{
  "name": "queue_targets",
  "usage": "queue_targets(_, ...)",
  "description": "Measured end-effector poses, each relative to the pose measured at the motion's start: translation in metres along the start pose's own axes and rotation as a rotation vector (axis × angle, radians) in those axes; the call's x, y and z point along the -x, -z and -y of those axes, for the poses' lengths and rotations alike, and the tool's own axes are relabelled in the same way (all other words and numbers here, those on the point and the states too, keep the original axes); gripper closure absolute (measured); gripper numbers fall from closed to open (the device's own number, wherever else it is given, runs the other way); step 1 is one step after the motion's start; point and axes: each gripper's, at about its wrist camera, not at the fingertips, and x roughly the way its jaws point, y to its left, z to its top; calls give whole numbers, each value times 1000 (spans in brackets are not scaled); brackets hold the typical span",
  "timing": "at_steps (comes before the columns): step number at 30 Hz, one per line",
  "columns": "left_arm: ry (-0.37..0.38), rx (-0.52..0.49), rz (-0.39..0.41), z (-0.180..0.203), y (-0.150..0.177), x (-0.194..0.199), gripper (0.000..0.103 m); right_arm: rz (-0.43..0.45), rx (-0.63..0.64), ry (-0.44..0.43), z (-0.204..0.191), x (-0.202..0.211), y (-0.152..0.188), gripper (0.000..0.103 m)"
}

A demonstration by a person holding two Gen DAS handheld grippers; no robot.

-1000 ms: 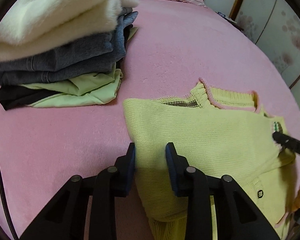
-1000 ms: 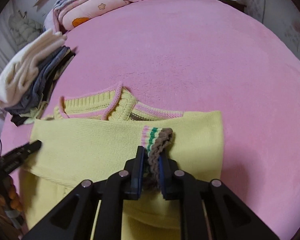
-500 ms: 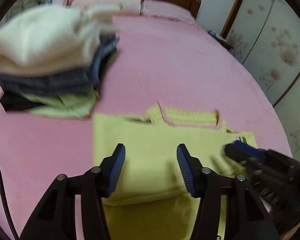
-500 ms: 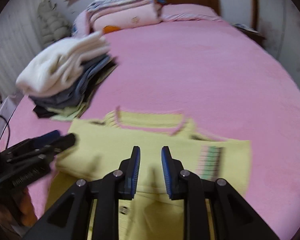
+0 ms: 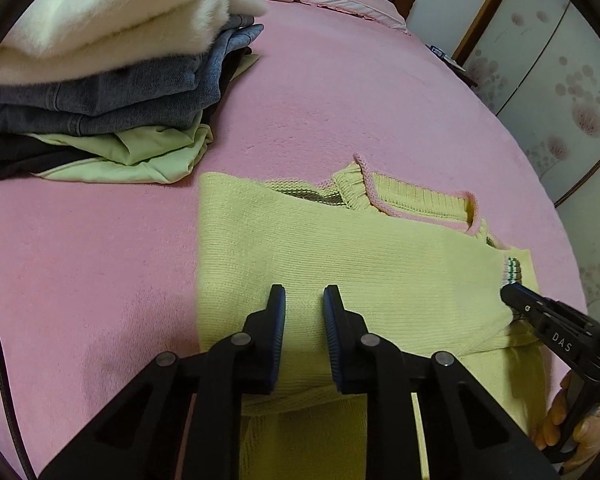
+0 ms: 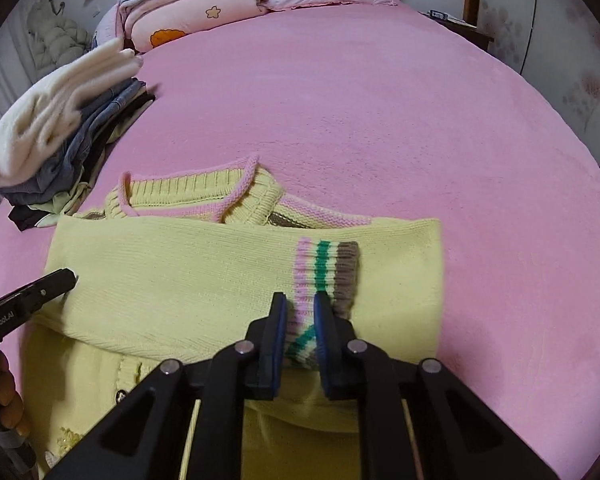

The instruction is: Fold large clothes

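On the pink bed [image 5: 340,92] beside a clothes stack [image 5: 100,80], my left gripper [image 5: 304,300] closes over the yellow sweater [image 5: 340,264], right gripper [image 6: 300,312] closing on its striped cuff [image 6: 324,264], both narrower than half a second ago.

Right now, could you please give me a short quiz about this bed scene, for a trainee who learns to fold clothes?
1. True or false: the yellow sweater lies on the pink bed cover, with one sleeve folded across its body.
2. Multiple choice: what lies on top of the pile of folded clothes? A) a black shirt B) a fluffy white garment C) a red towel
3. Fill in: in the right wrist view, the striped cuff sits between the fingers of the ____ gripper.

Key:
1. True
2. B
3. right; its fingers are closing on the cuff.
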Motion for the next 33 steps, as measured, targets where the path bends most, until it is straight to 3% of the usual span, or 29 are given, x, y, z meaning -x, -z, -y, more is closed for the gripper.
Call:
queue_targets(4, -14, -8, -4, 7, -1, 5, 84, -1, 38, 52, -17, -1, 0, 88)
queue_targets(9, -44, -21, -7, 15, -2, 23, 77, -12, 10, 33, -13, 11, 2, 87)
queue_targets(11, -56, -21, 7, 18, -3, 38, 56, -14, -9, 23, -13, 20, 2, 88)
queue_targets(14, -66, -23, 65, 24, -5, 66, 36, -1, -22, 4, -15, 38, 2, 87)
queue_targets(22, -81, -86, 181, 55, -1, 152, 18, 114, -25, -29, -20, 123, 10, 86)
queue_targets(33, -74, -73, 227, 69, 26, 236, 16, 237, -17, -65, -24, 219, 33, 81)
